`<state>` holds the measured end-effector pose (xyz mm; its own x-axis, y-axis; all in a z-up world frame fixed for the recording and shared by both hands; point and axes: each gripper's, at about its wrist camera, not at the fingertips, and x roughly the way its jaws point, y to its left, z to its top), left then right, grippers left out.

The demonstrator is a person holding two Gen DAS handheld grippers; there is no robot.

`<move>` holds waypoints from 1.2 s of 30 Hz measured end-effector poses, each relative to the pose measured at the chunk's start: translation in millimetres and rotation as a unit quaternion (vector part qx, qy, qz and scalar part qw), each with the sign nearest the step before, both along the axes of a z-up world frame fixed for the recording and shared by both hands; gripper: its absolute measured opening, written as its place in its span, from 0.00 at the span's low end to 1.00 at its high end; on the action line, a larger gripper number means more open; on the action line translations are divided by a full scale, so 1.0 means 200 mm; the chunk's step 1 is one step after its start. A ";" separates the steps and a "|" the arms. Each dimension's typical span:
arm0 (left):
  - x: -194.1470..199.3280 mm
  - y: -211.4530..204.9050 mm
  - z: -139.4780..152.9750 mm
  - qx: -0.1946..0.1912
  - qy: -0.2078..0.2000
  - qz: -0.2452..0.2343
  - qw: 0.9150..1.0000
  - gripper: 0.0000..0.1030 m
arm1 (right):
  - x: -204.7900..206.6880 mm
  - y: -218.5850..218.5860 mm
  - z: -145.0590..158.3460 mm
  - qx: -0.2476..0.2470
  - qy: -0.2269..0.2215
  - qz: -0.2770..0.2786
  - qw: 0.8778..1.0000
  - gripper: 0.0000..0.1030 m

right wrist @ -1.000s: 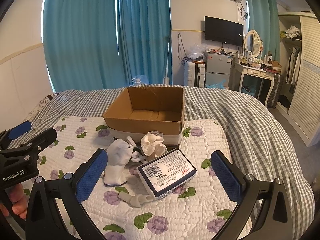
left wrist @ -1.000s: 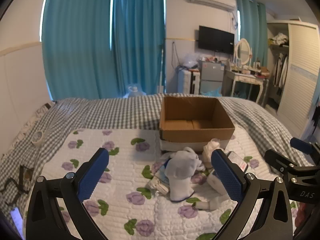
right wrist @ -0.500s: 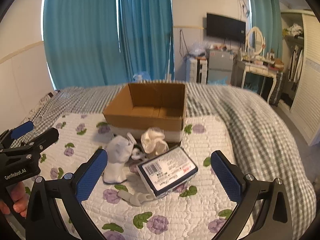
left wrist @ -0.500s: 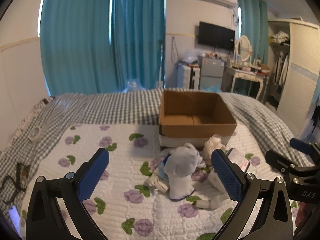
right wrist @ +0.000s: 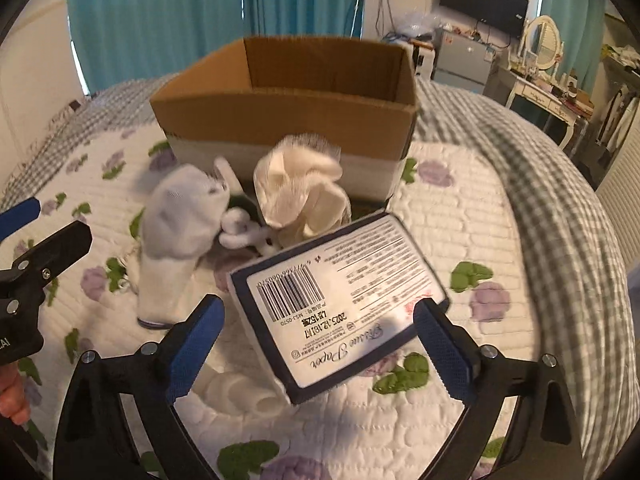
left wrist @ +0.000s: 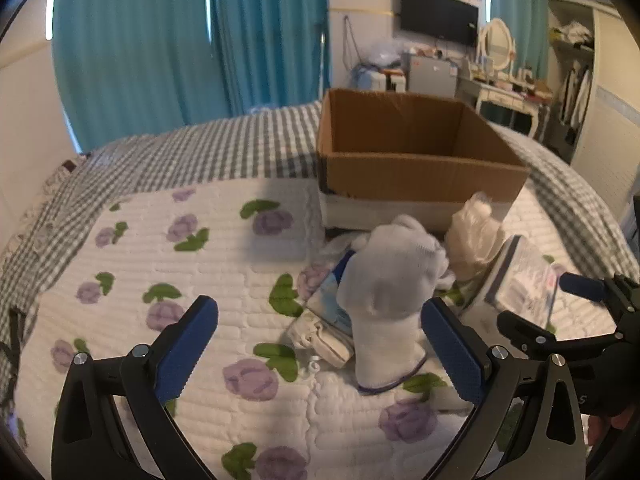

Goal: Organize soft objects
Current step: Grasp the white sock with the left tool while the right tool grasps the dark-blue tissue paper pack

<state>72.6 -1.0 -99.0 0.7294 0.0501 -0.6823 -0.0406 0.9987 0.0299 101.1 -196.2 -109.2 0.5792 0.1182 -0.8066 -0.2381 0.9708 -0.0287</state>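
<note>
A pile of soft items lies on the floral quilt in front of an open cardboard box (left wrist: 416, 160), which also shows in the right wrist view (right wrist: 288, 92). A white sock (left wrist: 384, 304) stands bunched up, seen too in the right wrist view (right wrist: 176, 232). A cream cloth bundle (right wrist: 300, 192) sits against the box. A dark-edged tissue pack (right wrist: 340, 304) lies tilted, barcode up. My left gripper (left wrist: 320, 352) is open, the sock just inside its right finger. My right gripper (right wrist: 316, 344) is open around the tissue pack's near end.
A small blue-and-white packet (left wrist: 324, 304) and a rolled white item (right wrist: 240, 392) lie in the pile. The floral quilt (left wrist: 200, 260) lies on a checked bedspread (left wrist: 220, 148). Teal curtains, a dresser and a wardrobe stand beyond the bed.
Both grippers have moved forward and down toward the pile. The sock and tissue pack now lie much closer, the pack between the right fingers. Both stay open.
</note>
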 end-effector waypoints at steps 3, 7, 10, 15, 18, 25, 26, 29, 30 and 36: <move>0.03 0.00 -0.05 -0.002 0.011 -0.002 1.000 1.00 | 0.03 0.01 -0.06 0.003 0.015 0.002 1.000 0.93; 0.06 0.00 -0.08 -0.002 0.017 -0.005 1.000 1.00 | 0.07 0.03 -0.11 -0.014 0.015 0.005 1.000 0.94; 0.07 0.01 -0.10 -0.003 0.018 -0.005 1.000 1.00 | 0.09 0.04 -0.14 -0.023 0.017 0.004 1.000 0.95; 0.07 0.00 -0.13 -0.005 0.030 -0.010 0.999 1.00 | 0.08 0.07 -0.19 -0.060 0.006 0.004 0.998 0.94; 0.07 -0.03 -0.14 -0.005 0.033 -0.021 0.999 1.00 | 0.07 0.04 -0.17 -0.048 -0.006 -0.012 0.999 0.82; 0.15 -0.11 -0.20 -0.014 0.048 -0.050 0.997 1.00 | 0.00 -0.12 0.00 0.035 -0.058 -0.044 0.997 0.49; 0.16 -0.12 -0.20 -0.019 0.050 -0.053 0.997 0.99 | 0.00 -0.14 0.01 0.044 -0.061 -0.046 0.996 0.49; 0.20 -0.14 -0.22 -0.030 0.054 -0.061 0.996 0.99 | -0.01 -0.16 0.03 0.056 -0.066 -0.049 0.995 0.46; 0.21 -0.15 -0.23 -0.032 0.054 -0.062 0.996 0.95 | -0.01 -0.17 0.04 0.057 -0.068 -0.050 0.995 0.45; 0.26 -0.16 -0.30 -0.023 0.080 -0.060 0.995 0.56 | -0.03 -0.18 0.06 0.058 -0.077 -0.052 0.994 0.44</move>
